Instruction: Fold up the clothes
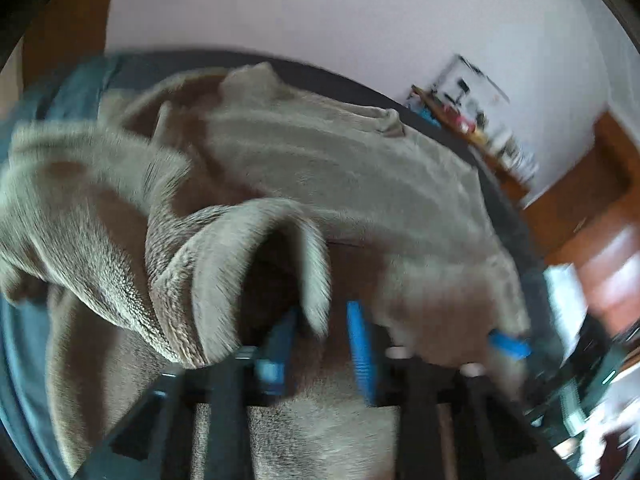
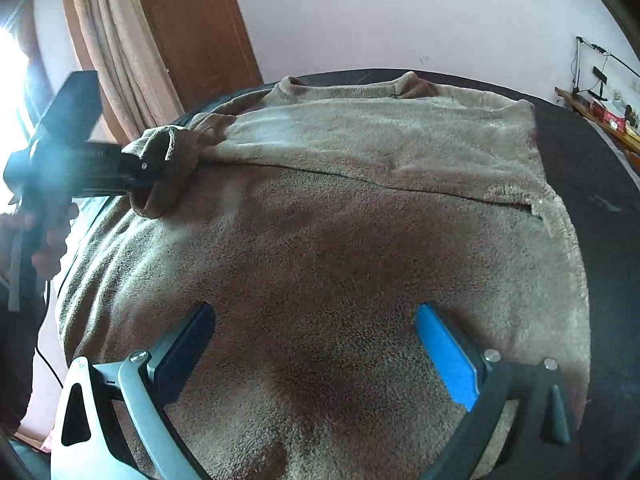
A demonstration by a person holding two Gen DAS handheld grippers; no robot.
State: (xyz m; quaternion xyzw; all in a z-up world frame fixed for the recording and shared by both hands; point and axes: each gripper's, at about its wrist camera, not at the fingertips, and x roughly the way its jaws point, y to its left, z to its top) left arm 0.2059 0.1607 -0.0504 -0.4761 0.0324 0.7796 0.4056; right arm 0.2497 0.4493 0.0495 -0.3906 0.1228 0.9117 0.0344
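Dark table point(image 2: 592, 168) bears fleece garment point(image 2: 340, 240), no containers visible.

Fuzzy matt fleece sweater point(image 2: 340, 240) on a smooth dark table point(image 2: 580, 168).

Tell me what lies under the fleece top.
A dark surface shows past the edges of the fleece top, along its far and right sides. Whatever sits directly beneath the fabric is covered. The right gripper hovers open above it.
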